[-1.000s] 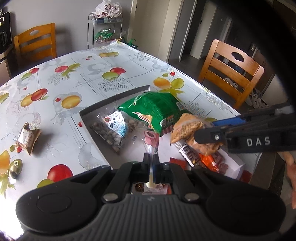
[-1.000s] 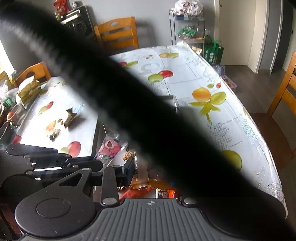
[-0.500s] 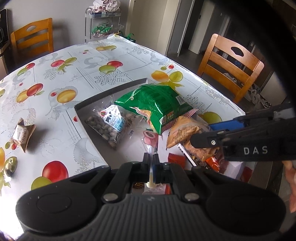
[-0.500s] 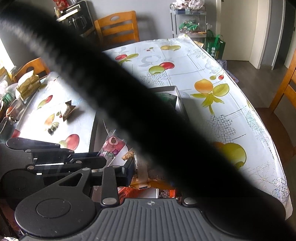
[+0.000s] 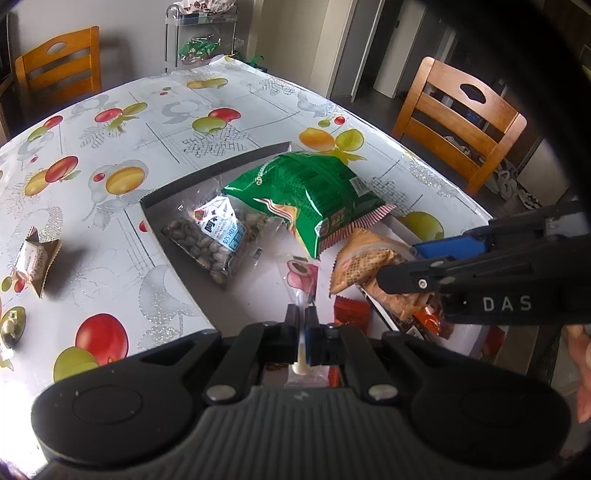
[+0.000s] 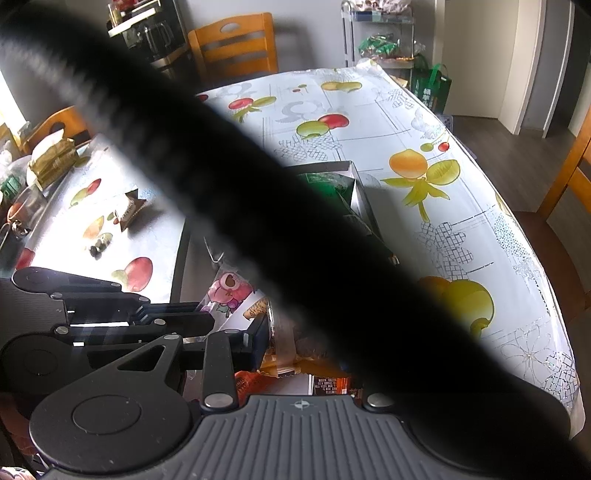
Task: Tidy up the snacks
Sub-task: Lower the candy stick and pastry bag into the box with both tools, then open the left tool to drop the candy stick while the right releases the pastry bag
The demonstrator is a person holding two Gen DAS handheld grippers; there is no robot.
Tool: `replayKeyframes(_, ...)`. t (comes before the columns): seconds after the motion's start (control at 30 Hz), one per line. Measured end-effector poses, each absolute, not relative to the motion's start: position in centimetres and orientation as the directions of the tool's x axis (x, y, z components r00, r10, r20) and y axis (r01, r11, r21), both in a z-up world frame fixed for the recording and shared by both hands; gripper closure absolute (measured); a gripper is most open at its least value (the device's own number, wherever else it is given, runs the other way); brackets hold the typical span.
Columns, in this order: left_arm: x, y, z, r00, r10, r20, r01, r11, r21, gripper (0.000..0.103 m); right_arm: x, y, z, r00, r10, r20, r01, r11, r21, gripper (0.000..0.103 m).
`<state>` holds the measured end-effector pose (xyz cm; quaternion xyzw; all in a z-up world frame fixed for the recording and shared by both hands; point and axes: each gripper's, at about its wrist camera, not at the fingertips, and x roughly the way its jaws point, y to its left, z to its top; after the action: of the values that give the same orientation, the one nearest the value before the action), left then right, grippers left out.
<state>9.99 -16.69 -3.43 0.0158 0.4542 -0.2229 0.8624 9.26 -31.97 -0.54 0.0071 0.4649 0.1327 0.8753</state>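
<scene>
My left gripper point(image 5: 302, 314) is shut on the clear edge of a pink peach-print snack packet point(image 5: 301, 273), held over the grey box point(image 5: 207, 173). The box holds a green chip bag point(image 5: 310, 192), a clear bag of seeds point(image 5: 216, 236) and an orange waffle-print packet point(image 5: 364, 258). My right gripper point(image 5: 417, 264) reaches in from the right above the orange packet; its jaws look apart. In the right wrist view a black cable point(image 6: 258, 206) hides one finger; the other finger point(image 6: 255, 341) shows, with the pink packet point(image 6: 229, 291) beyond.
A small brown wrapped sweet point(image 5: 33, 258) and a gold-foil candy point(image 5: 11, 325) lie on the fruit-print tablecloth point(image 5: 155, 122) left of the box. Wooden chairs point(image 5: 458, 122) stand around the table. A wire rack point(image 5: 201, 33) stands behind.
The left gripper has drawn back and up a little with the pink packet still pinched. The right gripper stays beside the box's right end.
</scene>
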Motion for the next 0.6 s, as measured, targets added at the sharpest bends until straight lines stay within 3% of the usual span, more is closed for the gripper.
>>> replayKeyframes(0.53,10.3,-17.7,-4.3,0.444,-0.347,-0.826,0.426,0.893,-0.146,0.102,9.5,-31.7,-0.9,0.510,0.226,-0.830,-0.233,0.965,0.120,0.064)
replayKeyframes(0.6,10.3,-17.8,-4.4,0.440,-0.349,-0.828,0.430,0.891,-0.147,0.100,9.6,-31.7,-0.8,0.508,0.231,-0.830,-0.240,0.963,0.121,0.057)
